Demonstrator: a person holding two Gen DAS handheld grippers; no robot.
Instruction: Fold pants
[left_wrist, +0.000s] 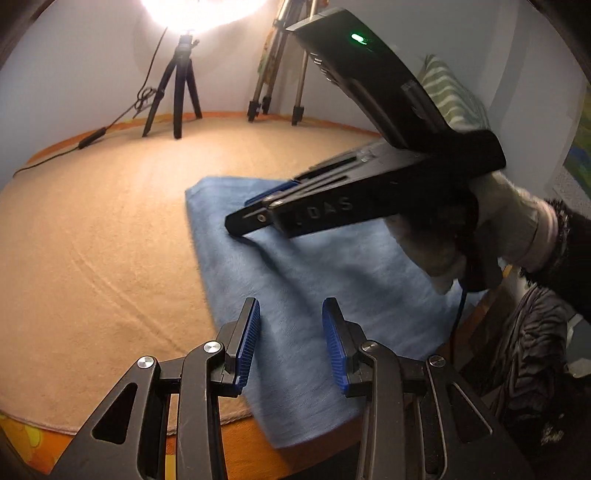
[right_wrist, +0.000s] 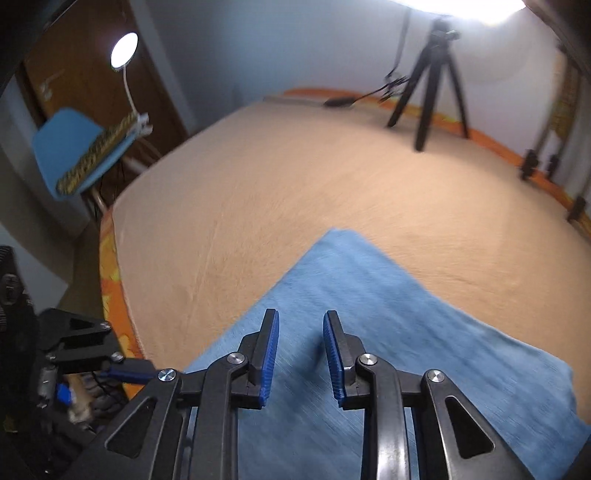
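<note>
The beige cover (left_wrist: 110, 221) spreads over nearly the whole table, and everything below is placed against it; an orange patterned cloth (left_wrist: 22, 439) shows only as a rim around its edge. The pants (left_wrist: 314, 266), one folded blue slab, lie on the cover's near side, their nearest end hanging past the cover's edge onto the orange rim. Their right part in the left wrist view is hidden behind the right gripper and the gloved hand (left_wrist: 491, 229) that holds it. The right wrist view is smeared, so the fabric's creases cannot be made out there, and the pants' near end is cut off by the frame.

Two tripods stand at the cover's far edge: a black one (left_wrist: 177, 92) under a glaring lamp (left_wrist: 199, 11), and a silver one (left_wrist: 280, 62) whose top is cut off. A blue chair (right_wrist: 77, 147) sits beyond the cover's left side.

The left gripper (left_wrist: 291, 343) hangs over the pants' near end, jaws partly apart with nothing between them. The right gripper (right_wrist: 301, 354) is over the pants' far corner, jaws narrowly apart and empty. From the left wrist view its tip seems to rest on the fabric, though contact is unclear.
</note>
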